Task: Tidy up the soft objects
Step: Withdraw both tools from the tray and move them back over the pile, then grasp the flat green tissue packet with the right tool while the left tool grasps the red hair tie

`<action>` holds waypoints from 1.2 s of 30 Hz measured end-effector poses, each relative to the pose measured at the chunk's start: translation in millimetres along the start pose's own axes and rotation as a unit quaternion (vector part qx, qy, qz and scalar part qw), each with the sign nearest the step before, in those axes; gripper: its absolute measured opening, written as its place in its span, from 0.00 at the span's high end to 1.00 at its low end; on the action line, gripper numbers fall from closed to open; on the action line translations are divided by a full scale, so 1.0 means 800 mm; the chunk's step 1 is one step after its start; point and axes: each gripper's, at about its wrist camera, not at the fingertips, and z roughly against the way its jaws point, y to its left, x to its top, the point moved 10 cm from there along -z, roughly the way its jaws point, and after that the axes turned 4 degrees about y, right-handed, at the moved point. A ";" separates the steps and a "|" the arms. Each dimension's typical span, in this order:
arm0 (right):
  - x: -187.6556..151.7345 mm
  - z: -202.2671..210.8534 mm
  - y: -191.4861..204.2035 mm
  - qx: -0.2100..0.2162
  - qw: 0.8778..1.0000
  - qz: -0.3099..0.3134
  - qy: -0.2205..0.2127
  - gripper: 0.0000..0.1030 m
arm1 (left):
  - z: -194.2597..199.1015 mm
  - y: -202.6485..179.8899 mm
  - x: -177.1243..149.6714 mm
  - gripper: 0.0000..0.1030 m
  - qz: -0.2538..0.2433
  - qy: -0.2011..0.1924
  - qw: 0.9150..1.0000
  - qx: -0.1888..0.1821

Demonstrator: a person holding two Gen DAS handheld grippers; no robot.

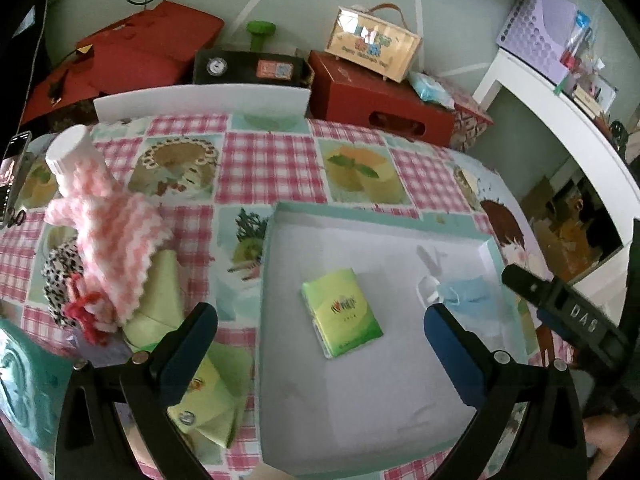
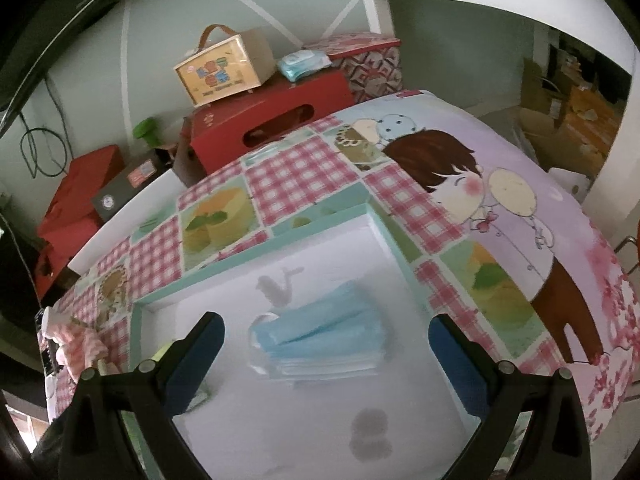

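Your right gripper (image 2: 326, 344) hung spread and empty over the blue masks (image 2: 320, 340) near the tray's (image 2: 256, 268) far right corner, their long axis seemingly spanning its fingers; your left gripper (image 1: 320, 332), likewise spread, hovered over the tissue pack (image 1: 341, 312).

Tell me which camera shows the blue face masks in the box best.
The right wrist view: the blue face masks lie centred between the open right gripper, the whole folded stack visible. In the left wrist view they sit near the box's far right wall, partly hidden behind a finger of the left gripper.
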 end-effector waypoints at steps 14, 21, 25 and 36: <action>-0.024 -0.004 0.109 0.062 0.995 0.077 0.022 0.00 | 0.069 0.142 0.053 0.00 0.107 -0.063 0.991 0.059; -0.056 -0.005 0.187 0.135 0.982 0.123 0.047 0.00 | 0.077 0.189 0.049 0.00 0.139 -0.041 0.987 0.062; -0.087 -0.002 0.241 0.177 0.967 0.170 0.066 0.00 | 0.078 0.203 0.048 0.00 0.147 -0.033 0.987 0.062; -0.166 -0.023 0.309 0.197 0.937 0.257 0.132 0.00 | 0.056 0.218 0.030 0.00 0.117 0.036 0.988 0.098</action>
